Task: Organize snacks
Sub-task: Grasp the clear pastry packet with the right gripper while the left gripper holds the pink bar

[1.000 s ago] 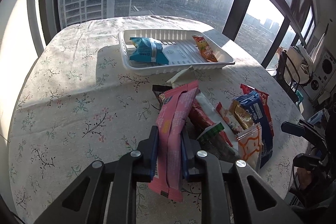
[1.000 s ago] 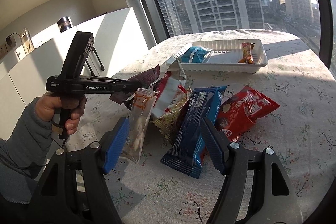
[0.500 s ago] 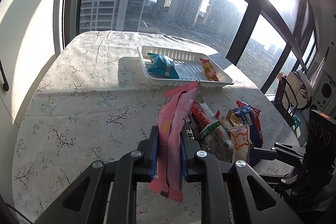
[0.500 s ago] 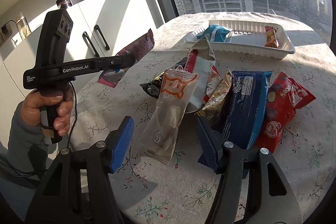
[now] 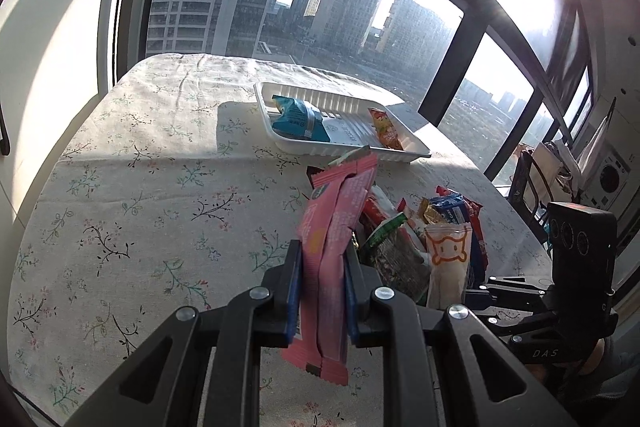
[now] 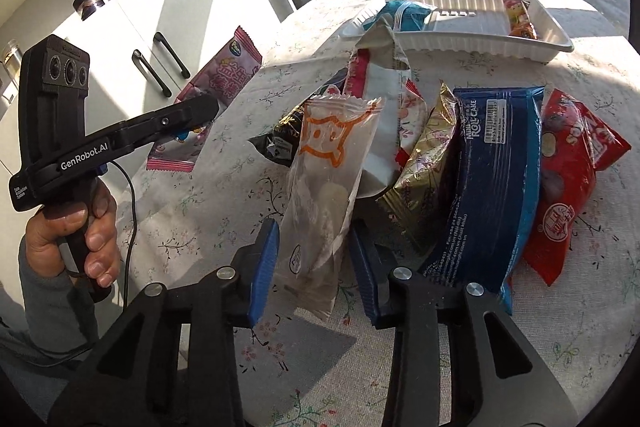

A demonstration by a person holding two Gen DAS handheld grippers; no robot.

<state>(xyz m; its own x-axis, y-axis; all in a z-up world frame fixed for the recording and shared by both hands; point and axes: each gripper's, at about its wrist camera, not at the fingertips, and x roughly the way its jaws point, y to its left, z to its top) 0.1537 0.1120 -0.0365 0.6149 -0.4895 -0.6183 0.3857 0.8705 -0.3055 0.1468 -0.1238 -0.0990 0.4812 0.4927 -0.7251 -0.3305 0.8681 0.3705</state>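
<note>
- Snacks [image 6: 472, 163] lie heaped just in front of the tray [image 6: 556, 41].
- Left gripper [image 5: 320, 287] clamps a pink packet [image 5: 336, 223], lifted beside the heap.
- Right gripper [image 6: 312, 259] is closing around a clear packet [image 6: 328, 167] at the heap's edge.

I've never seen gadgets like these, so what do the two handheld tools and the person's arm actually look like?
Both are black plastic pistol-grip tools. The left tool carries white "GenRobot.AI" lettering, a block with three round lenses and a thin black cable. The right tool has ribbed blue pads and silver rivets. The left hand emerges from a grey sleeve.
</note>
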